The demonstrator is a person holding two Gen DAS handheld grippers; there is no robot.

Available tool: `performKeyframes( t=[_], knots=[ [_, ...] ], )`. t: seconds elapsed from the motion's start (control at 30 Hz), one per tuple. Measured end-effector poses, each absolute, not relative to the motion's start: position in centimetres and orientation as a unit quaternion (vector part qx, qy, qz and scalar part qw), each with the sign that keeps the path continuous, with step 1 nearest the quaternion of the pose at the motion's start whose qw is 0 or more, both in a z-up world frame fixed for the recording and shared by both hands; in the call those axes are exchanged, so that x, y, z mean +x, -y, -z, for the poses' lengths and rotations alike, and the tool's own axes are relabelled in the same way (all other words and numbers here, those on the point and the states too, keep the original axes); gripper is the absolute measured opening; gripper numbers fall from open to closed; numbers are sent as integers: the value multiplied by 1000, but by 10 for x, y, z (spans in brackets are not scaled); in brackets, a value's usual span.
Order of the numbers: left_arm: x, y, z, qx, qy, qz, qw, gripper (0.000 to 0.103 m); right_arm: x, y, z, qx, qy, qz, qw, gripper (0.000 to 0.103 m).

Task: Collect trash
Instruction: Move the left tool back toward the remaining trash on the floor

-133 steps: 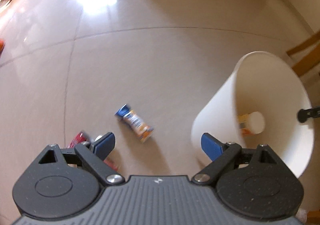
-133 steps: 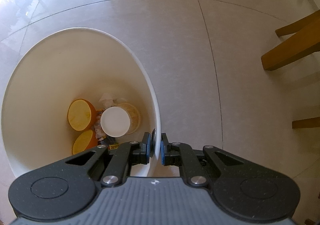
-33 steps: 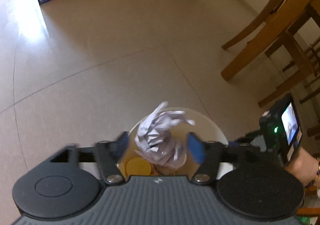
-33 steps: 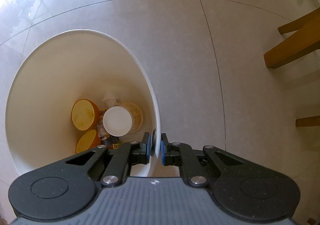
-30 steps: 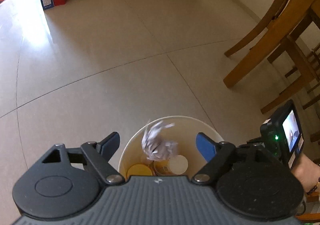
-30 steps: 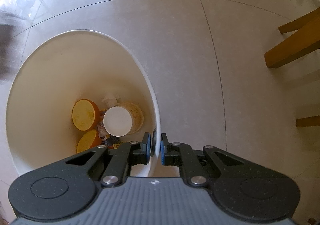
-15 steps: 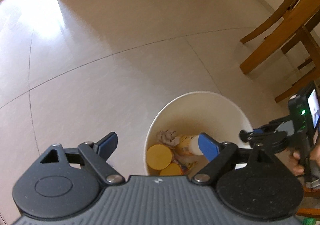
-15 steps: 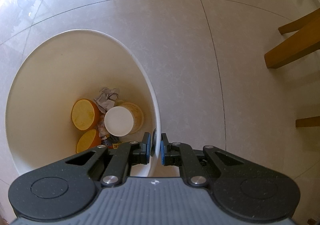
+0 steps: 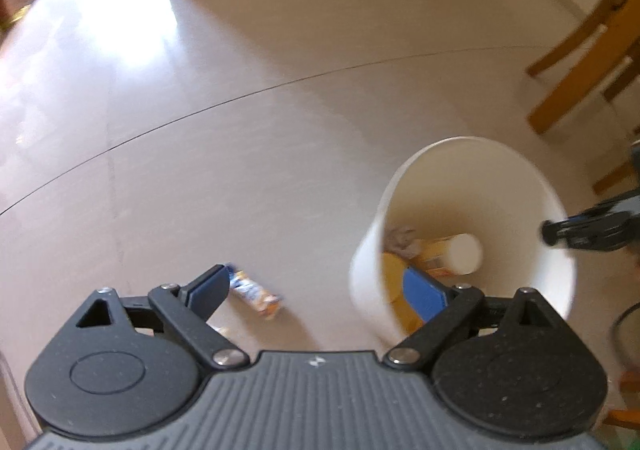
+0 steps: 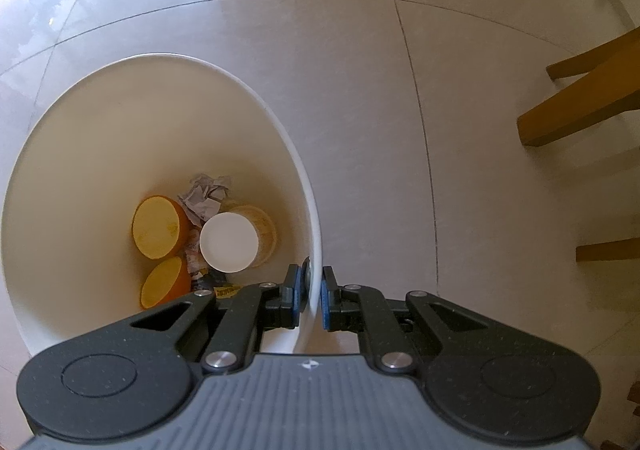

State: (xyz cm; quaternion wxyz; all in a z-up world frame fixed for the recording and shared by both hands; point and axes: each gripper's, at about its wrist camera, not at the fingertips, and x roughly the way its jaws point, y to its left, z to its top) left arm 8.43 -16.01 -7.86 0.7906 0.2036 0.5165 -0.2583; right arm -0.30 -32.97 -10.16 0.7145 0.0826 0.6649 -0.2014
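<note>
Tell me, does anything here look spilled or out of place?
Yes. An orange and blue snack wrapper lies loose on the tiled floor beside the white bin, not inside it with the crumpled paper and orange cups.

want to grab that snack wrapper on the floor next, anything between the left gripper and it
Nothing visible. The snack wrapper lies on bare floor just ahead of the open, empty left gripper; the white bin stands off to its right.

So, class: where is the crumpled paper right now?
In the right wrist view the crumpled paper lies at the bottom of the white bin, behind the white lid.
</note>
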Motion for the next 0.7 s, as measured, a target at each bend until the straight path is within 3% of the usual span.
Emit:
performKeyframes(
  t=[0.23,0.7],
  knots=[
    [91,93,119,124,-550,180,806,94,-4,328,102,80,-662,205,716,12],
    [117,-19,258,-85,-623,-26,777,94,-7,323,103,71,-656,213,721,12]
  ],
)
